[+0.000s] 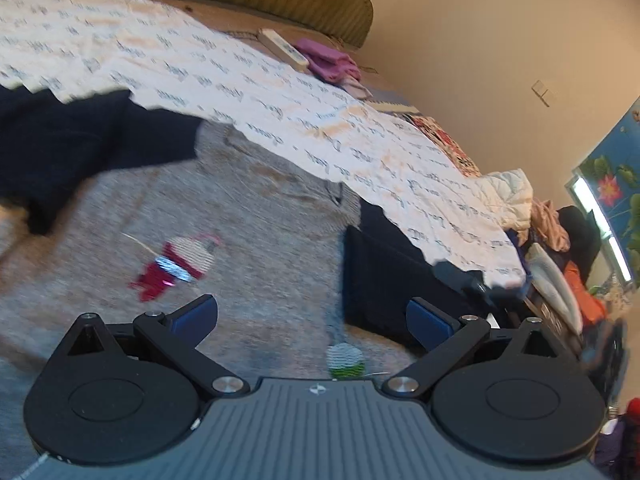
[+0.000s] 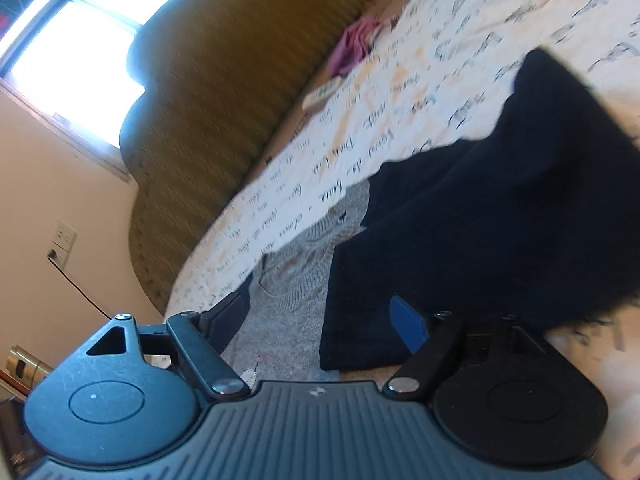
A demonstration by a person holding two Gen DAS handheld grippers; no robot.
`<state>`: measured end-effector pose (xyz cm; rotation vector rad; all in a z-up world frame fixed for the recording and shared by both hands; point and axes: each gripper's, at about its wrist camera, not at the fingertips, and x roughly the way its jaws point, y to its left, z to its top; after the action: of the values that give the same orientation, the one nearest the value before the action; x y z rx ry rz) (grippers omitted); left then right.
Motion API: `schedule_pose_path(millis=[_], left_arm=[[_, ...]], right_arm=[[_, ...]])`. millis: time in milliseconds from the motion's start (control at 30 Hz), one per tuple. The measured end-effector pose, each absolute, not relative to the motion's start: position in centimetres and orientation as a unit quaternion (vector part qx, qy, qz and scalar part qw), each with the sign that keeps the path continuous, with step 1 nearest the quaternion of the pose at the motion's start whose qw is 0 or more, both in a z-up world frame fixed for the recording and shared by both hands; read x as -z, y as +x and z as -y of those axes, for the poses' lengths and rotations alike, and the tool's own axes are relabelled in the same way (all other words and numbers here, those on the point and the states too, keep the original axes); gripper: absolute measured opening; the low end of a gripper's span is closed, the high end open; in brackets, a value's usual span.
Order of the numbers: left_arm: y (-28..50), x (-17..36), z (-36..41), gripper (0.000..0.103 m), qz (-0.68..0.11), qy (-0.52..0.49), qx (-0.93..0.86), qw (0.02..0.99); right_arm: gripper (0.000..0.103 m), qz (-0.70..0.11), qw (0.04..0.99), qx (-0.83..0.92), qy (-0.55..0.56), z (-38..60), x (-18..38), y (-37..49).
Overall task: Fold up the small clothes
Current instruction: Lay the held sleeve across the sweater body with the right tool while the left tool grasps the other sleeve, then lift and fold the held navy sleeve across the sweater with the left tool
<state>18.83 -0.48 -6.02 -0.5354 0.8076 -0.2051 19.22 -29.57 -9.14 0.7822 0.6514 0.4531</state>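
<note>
Left wrist view: a small grey knitted sweater lies flat on the bed, filling the centre and lower left of the frame. Its body is a speckled grey with a ribbed neckline toward the upper middle. Two sleeves show, both dark navy: one sleeve spreads across the left edge, the other sleeve lies folded at the right of the body. Two small knitted motifs are visible on the front, a red and white figure left of centre and a white and green one at the bottom middle. The picture is blurred, so finer detail cannot be made out. The left gripper hovers over the lower front of the sweater with its two blue-padded fingers spread wide, nothing between them.

In the right wrist view the right gripper also has its fingers spread apart, with a navy sleeve edge lying between them, though the pads are not pressing it.

Around the sweater stretches a white bedspread printed with dark script. At its far edge lie one white remote control and one pink cloth. A single olive headboard stands behind, with one bright window in the upper left of the right wrist view.
</note>
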Motion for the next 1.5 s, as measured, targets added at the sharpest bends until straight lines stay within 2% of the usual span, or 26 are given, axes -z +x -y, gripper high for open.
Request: schedule_pose_path(millis=[67,200,267,367,433,467,500,533,800,1000,1200,1500], left_arm=[[20.2,7.0,1.5,0.097,-0.399,-0.275,0.121,0.866],[23.9,9.1,3.6,0.080,-0.439,-0.303,0.157,0.831],[25.7,10.3,4.6,0.077,-0.459,-0.301,0.158,0.821],[27.0,10.7,5.7,0.066,-0.457,-0.282,0.150,0.830],[27.5,10.5,6.5,0.042,-0.461,-0.263,0.144,0.835],[27.8,10.6,6.7,0.017,-0.469,-0.256,0.139,0.834],[27.9,10.8,6.9,0.008,-0.474,-0.251,0.134,0.833],[28.0,10.8,6.9,0.006,-0.477,-0.245,0.130,0.834],[26.3,6.7,6.4,0.004,-0.415,-0.185,0.120,0.883],[23.7,3.3,1.1,0.004,-0.360,-0.179,0.064,0.913],[22.9,5.6,-3.7,0.004,-0.397,-0.159,-0.002,0.904],[22.4,8.1,-3.0,0.004,-0.407,-0.113,-0.016,0.906]], right_arm=[[0.081,-0.302,0.852,-0.201,0.377,30.7,9.6,17.5],[0.080,-0.323,0.870,-0.182,0.325,30.4,11.0,15.1],[0.080,-0.319,0.884,-0.186,0.287,29.7,11.2,14.5],[0.083,-0.317,0.895,-0.193,0.249,28.9,11.3,14.3],[0.091,-0.307,0.895,-0.206,0.248,28.9,11.7,14.2],[0.094,-0.300,0.895,-0.215,0.251,29.0,12.0,14.1],[0.094,-0.292,0.896,-0.219,0.251,29.0,12.2,13.9],[0.094,-0.287,0.898,-0.220,0.249,29.0,12.3,13.8],[0.095,-0.273,0.892,-0.230,0.277,29.7,12.8,13.8],[0.095,-0.272,0.894,-0.229,0.272,29.5,12.8,13.7],[0.096,-0.272,0.895,-0.229,0.271,29.5,12.7,13.5],[0.096,-0.284,0.900,-0.222,0.246,28.9,12.0,13.6]])
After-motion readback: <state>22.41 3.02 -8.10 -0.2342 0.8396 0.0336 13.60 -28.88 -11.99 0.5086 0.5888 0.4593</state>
